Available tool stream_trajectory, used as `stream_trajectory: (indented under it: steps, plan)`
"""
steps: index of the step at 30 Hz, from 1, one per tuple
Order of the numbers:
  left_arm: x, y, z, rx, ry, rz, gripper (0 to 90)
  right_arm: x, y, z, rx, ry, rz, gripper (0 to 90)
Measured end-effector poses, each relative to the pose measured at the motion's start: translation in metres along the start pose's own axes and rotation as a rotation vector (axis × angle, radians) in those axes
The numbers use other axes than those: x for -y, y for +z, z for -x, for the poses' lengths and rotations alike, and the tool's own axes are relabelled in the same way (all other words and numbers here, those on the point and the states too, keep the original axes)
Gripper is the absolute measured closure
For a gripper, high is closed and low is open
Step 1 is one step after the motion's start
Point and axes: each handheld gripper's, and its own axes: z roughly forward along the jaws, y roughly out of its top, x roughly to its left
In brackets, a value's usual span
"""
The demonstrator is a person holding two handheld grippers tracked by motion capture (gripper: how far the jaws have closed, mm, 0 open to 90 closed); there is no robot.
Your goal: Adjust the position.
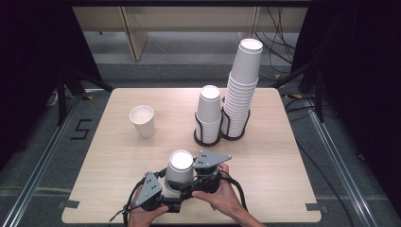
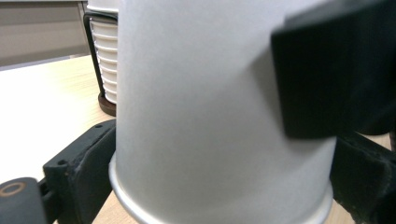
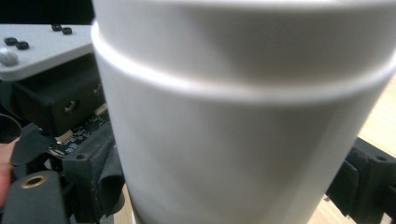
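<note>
- Inverted paper cups [image 1: 180,171], nested (a seam shows in the right gripper view), stand at the table's [image 1: 118,156] near edge.
- Left gripper [image 1: 166,188] and right gripper [image 1: 195,178] each clasp the cups, jaws on both sides.
- Step judged: separating one cup.
- Next: pull apart gently; thin walls may crush.
- Upright cup [image 1: 143,120] and racked stacks [image 1: 227,106] stand well apart.

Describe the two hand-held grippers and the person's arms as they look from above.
Both the left hand-held gripper and the right hand-held gripper are black, blocky bodies, each topped by a grey three-cornered plate with small dark screws. Black cables trail from them toward the table edge. The forearms are bare, with no sleeves in view.
</note>
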Motion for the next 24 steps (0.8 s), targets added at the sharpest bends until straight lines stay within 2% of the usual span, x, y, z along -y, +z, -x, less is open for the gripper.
stream_trajectory:
  steps: [2, 3, 5, 6, 7, 8, 9, 11, 14, 21, 24]
  plan:
    - [-0.001, 0.000, 0.000, 0.004, 0.014, -0.009, 5.6, -0.003, -0.003, -0.001, 0.001, 0.004, -0.018, 12.7]
    - [-0.001, 0.000, 0.000, 0.007, 0.021, -0.015, 5.7, -0.004, -0.004, 0.000, -0.013, 0.008, -0.021, 13.2]
    - [0.001, 0.001, 0.000, 0.013, 0.028, -0.018, 5.8, -0.007, -0.007, -0.001, -0.006, 0.014, -0.039, 13.5]
    - [0.001, 0.000, 0.000, 0.008, 0.032, -0.034, 5.9, -0.008, -0.008, 0.000, -0.014, 0.001, -0.035, 13.9]
    - [0.001, 0.000, -0.001, 0.009, 0.034, -0.036, 5.9, -0.010, -0.010, 0.000, -0.016, 0.014, -0.031, 14.6]
    - [0.002, 0.001, -0.001, 0.007, 0.033, -0.039, 6.0, -0.012, -0.011, 0.001, -0.015, -0.003, -0.027, 15.1]
    - [0.002, 0.002, -0.002, 0.013, 0.032, -0.039, 6.0, -0.013, -0.013, 0.001, -0.013, 0.000, -0.034, 15.3]
    - [0.002, 0.001, -0.002, 0.010, 0.049, -0.061, 6.0, -0.017, -0.016, 0.003, -0.005, -0.021, -0.007, 15.4]
    - [0.003, 0.002, -0.001, 0.013, 0.070, -0.093, 6.1, -0.020, -0.021, 0.003, -0.006, -0.003, -0.023, 15.6]
    - [0.004, 0.004, 0.000, 0.028, 0.082, -0.084, 5.7, -0.026, -0.029, 0.007, -0.028, -0.010, -0.012, 24.6]
    - [0.003, 0.003, 0.000, 0.032, 0.068, -0.074, 4.0, -0.026, -0.030, 0.008, -0.030, 0.020, -0.013, 25.3]
